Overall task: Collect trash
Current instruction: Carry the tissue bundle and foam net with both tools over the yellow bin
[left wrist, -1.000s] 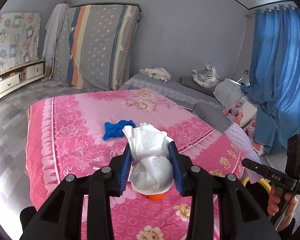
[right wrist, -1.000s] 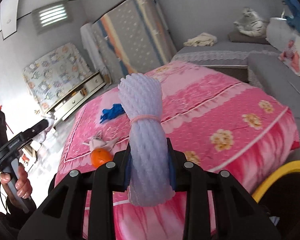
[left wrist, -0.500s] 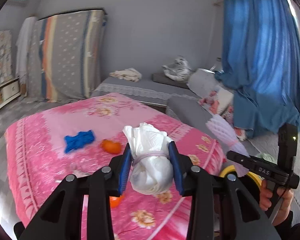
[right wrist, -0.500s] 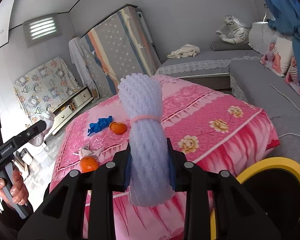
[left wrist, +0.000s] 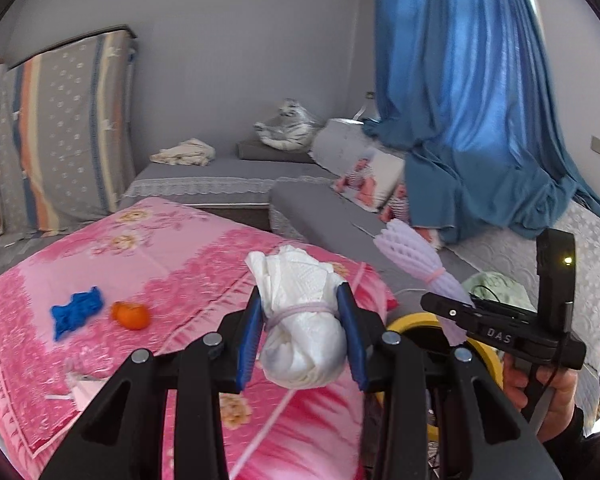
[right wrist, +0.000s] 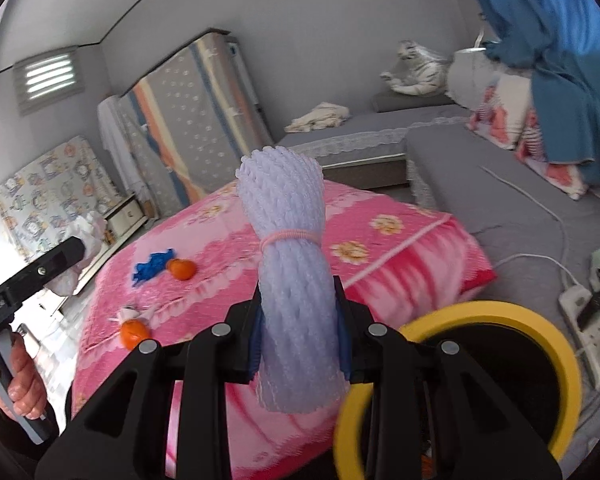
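Pink bed (left wrist: 172, 264) carries leftovers: two oranges (right wrist: 181, 269), a blue scrap (right wrist: 153, 266). Left claw (left wrist: 303, 334) pinches a white wad (left wrist: 300, 320), right claw (right wrist: 298, 336) a foam net (right wrist: 288, 272), beside the yellow-rimmed bin (right wrist: 556, 344); neither dropped yet.
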Available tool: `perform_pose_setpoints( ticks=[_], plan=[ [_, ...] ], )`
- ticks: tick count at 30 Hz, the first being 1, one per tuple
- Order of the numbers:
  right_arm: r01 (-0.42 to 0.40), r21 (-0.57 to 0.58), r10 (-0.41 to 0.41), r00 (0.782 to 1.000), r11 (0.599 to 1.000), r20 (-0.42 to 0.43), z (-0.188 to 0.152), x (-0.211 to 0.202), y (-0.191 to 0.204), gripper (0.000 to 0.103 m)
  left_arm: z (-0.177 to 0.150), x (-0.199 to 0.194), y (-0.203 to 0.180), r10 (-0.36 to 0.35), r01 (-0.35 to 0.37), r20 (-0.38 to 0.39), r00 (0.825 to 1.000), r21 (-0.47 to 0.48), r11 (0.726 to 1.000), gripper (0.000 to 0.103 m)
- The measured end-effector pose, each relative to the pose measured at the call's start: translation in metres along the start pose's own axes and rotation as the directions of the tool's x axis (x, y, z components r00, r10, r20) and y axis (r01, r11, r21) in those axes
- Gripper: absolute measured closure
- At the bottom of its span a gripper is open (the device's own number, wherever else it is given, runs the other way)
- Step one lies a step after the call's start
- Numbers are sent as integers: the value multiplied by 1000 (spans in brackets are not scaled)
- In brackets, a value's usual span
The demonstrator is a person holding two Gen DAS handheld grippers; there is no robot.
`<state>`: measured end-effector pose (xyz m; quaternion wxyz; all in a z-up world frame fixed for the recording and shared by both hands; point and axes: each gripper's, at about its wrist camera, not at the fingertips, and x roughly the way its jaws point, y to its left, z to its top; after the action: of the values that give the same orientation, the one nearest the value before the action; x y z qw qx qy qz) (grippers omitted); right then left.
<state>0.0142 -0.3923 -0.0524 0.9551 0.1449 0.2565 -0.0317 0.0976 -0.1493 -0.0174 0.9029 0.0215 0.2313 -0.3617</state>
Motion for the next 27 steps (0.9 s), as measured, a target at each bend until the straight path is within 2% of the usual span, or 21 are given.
perform_pose_setpoints(
  ticks=[11, 18, 27],
  plan=[
    [132, 73, -135, 990, 989, 34, -8, -27, -51, 75, 7, 32, -60, -106, 110, -37, 994, 104, 989, 68],
    [204, 123, -209, 977, 971, 33, -16, -38, -75, 75, 10, 54, -88, -152, 159, -66, 986, 122, 980, 68],
    [333, 124, -338, 941, 935, 24, -26, -47, -97, 75, -3, 97, -112, -196, 210, -122, 973, 109, 972, 68]
  ],
)
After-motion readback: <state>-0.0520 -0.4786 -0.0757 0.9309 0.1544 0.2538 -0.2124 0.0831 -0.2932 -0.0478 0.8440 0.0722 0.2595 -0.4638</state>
